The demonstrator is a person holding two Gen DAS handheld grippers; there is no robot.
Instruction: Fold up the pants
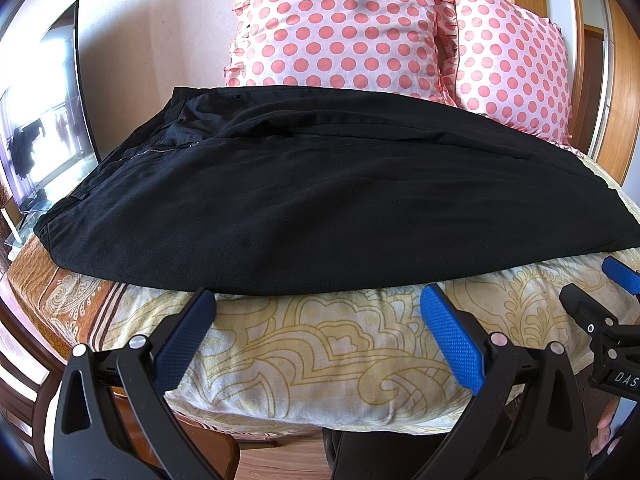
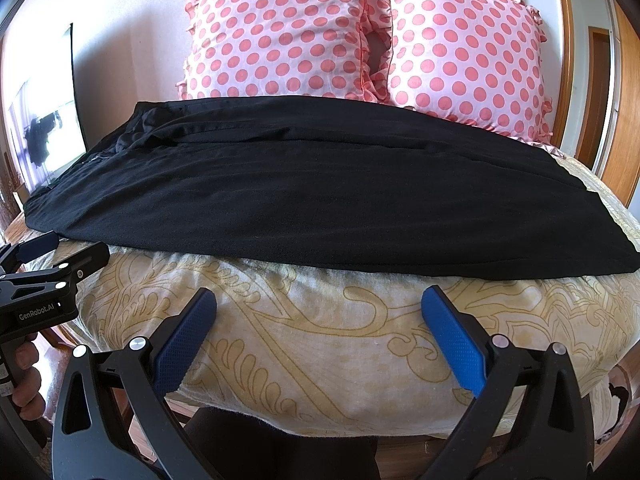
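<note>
Black pants (image 1: 320,200) flat on bed; left hand-held gripper (image 2: 44,256), marked "GenRobot.AI", and right hand-held gripper (image 2: 318,332) both spread apart.

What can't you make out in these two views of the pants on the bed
- Black pants: leg ends run off the right edge in the left wrist view.
- Bedspread beneath them: hidden by the pants.
- Polka-dot pillows: lower edges hidden behind the pants.
- Mirror: reflection washed out by glare.

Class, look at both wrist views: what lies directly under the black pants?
The black fabric pants lie on a cream bedspread with a yellow scroll pattern, visible along the near edge. The part of the bedspread beneath the pants is covered.
</note>
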